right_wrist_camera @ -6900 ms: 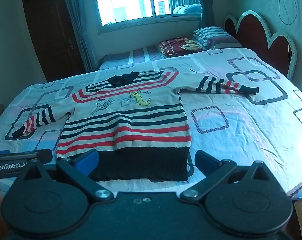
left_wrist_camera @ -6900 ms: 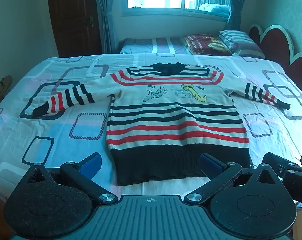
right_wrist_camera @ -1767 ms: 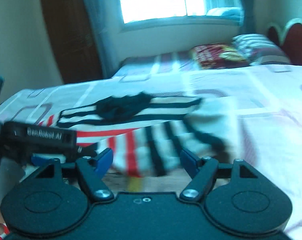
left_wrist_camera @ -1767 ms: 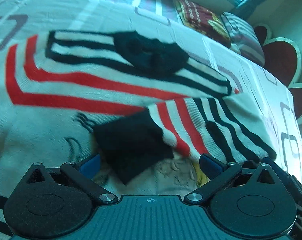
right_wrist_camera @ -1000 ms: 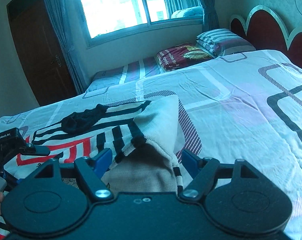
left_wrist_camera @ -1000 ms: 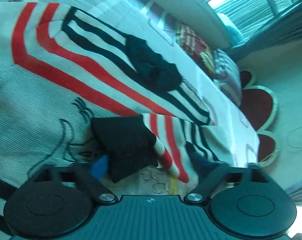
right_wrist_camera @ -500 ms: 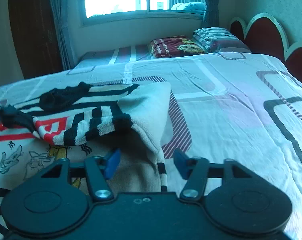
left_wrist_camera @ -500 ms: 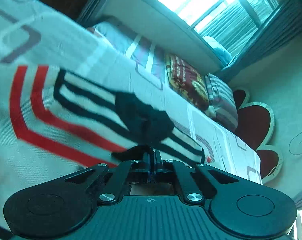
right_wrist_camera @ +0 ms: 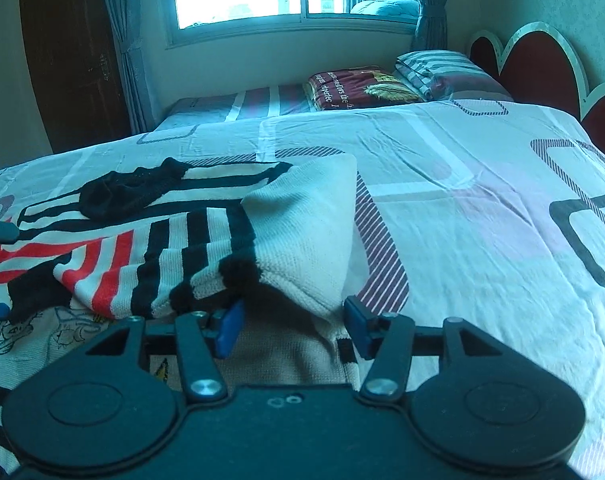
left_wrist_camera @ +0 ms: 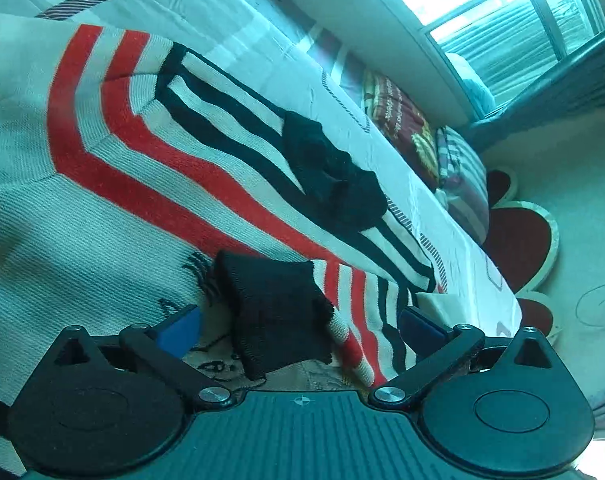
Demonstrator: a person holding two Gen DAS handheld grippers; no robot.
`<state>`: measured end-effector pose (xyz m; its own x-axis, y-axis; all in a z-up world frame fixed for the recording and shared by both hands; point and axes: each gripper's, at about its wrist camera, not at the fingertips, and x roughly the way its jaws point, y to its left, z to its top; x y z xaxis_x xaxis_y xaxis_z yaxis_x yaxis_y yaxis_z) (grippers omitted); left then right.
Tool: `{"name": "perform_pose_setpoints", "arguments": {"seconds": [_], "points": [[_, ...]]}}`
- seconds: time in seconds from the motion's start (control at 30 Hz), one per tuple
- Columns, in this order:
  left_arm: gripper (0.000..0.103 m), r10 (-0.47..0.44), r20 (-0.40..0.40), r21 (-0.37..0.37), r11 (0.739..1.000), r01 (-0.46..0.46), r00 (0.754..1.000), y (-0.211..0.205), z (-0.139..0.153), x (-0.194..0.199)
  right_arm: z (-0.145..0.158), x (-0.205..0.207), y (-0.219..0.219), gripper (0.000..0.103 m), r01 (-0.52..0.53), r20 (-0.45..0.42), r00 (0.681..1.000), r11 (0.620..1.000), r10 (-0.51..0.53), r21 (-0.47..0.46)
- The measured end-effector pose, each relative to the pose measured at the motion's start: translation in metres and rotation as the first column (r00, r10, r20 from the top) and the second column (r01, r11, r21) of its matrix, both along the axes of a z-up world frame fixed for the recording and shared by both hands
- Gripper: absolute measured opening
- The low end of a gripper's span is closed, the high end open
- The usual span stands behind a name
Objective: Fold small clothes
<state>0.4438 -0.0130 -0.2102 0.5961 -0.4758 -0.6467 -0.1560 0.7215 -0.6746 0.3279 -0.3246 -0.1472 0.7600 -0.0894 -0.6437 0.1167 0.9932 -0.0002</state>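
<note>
Striped sweater (left_wrist_camera: 114,184) lies flat on a patterned bed sheet (right_wrist_camera: 482,208), black collar (left_wrist_camera: 334,184) toward the window; its right sleeve (right_wrist_camera: 174,264) is folded across the chest, black cuff (left_wrist_camera: 274,308) resting on the cartoon print; left gripper (left_wrist_camera: 298,326) has just spread wide, cuff lying loose between its blue pads; right gripper (right_wrist_camera: 292,328) stands half open around the folded shoulder, pads not pressing.

Striped sweater (left_wrist_camera: 150,184), cream with red and black bands, flat on bed, black collar (left_wrist_camera: 334,184) toward 1 o'clock. Right sleeve (right_wrist_camera: 190,256) folded across chest, black cuff (left_wrist_camera: 274,312) at 6 o'clock.
</note>
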Motion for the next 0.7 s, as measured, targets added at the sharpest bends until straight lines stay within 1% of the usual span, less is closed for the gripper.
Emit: {"name": "perform_pose_setpoints", "arguments": {"seconds": [0.03, 0.07, 0.1, 0.13, 0.17, 0.23, 0.27, 0.3, 0.33, 0.37, 0.43, 0.5, 0.53, 0.6, 0.7], "points": [[0.099, 0.002, 0.002, 0.004, 1.0, -0.002, 1.0, -0.004, -0.002, 0.0, 0.0, 0.0, -0.001, 0.055, 0.001, 0.0, 1.0, 1.0, -0.001, 0.003], [0.092, -0.003, 0.003, 0.003, 1.0, 0.003, 1.0, -0.008, -0.004, 0.0, 0.0, -0.001, -0.001, 0.055, 0.005, 0.003, 1.0, 1.0, -0.005, 0.004], [0.071, -0.016, 0.0, -0.005, 1.0, 0.016, 1.0, -0.009, -0.004, 0.001, 0.0, -0.001, -0.002, 0.055, 0.009, 0.007, 1.0, 1.0, -0.009, 0.007], [0.037, -0.029, -0.008, -0.011, 1.0, 0.029, 1.0, -0.014, -0.006, 0.002, 0.0, -0.002, -0.003, 0.055, 0.012, 0.012, 1.0, 1.0, -0.012, 0.01], [0.019, -0.048, -0.017, -0.016, 0.999, 0.048, 0.999, -0.016, -0.007, 0.004, 0.0, -0.002, -0.003, 0.055, 0.016, 0.015, 1.0, 1.0, -0.016, 0.01], [0.017, -0.049, -0.024, -0.007, 0.999, 0.049, 0.998, -0.024, -0.011, 0.006, -0.001, -0.001, -0.003, 0.053, 0.018, 0.009, 1.0, 1.0, -0.018, 0.002], [0.017, -0.04, -0.005, 0.014, 0.999, 0.04, 0.999, -0.027, -0.008, 0.004, -0.002, 0.0, -0.003, 0.052, 0.016, 0.005, 1.0, 1.0, -0.016, -0.003], [0.015, -0.032, 0.026, 0.033, 0.999, 0.032, 0.999, -0.026, -0.001, 0.001, -0.002, 0.0, -0.003, 0.048, 0.015, 0.003, 1.0, 1.0, -0.014, -0.011], [0.009, -0.024, 0.056, 0.048, 0.999, 0.021, 0.998, -0.024, 0.005, 0.001, -0.002, 0.001, -0.002, 0.044, 0.014, 0.003, 1.0, 1.0, -0.014, -0.025], [0.01, -0.013, 0.089, 0.053, 0.999, 0.008, 0.996, -0.019, 0.015, 0.001, -0.002, 0.001, -0.001, 0.042, 0.013, 0.003, 1.0, 0.999, -0.013, -0.041], [0.009, 0.016, 0.149, 0.07, 0.997, -0.027, 0.989, -0.007, 0.033, 0.003, -0.002, 0.001, 0.0, 0.034, 0.008, 0.003, 1.0, 0.999, -0.008, -0.053], [0.009, 0.029, 0.179, 0.081, 0.996, -0.044, 0.983, 0.007, 0.045, 0.005, -0.002, 0.002, 0.001, 0.032, 0.0, 0.006, 1.0, 0.999, 0.0, -0.042], [0.009, 0.026, 0.186, 0.086, 0.995, -0.043, 0.982, 0.013, 0.048, 0.006, -0.001, 0.003, 0.004, 0.03, -0.01, 0.01, 1.0, 0.999, 0.01, -0.039], [0.009, 0.014, 0.182, 0.148, 0.988, -0.042, 0.983, 0.02, 0.044, 0.004, 0.0, 0.003, 0.01, 0.028, -0.022, 0.016, 1.0, 0.998, 0.023, -0.056], [0.01, 0.024, 0.104, 0.212, 0.976, -0.045, 0.994, 0.026, 0.017, 0.002, -0.011, 0.007, 0.006, 0.025, -0.004, -0.027, 1.0, 0.999, 0.002, -0.053]]}}
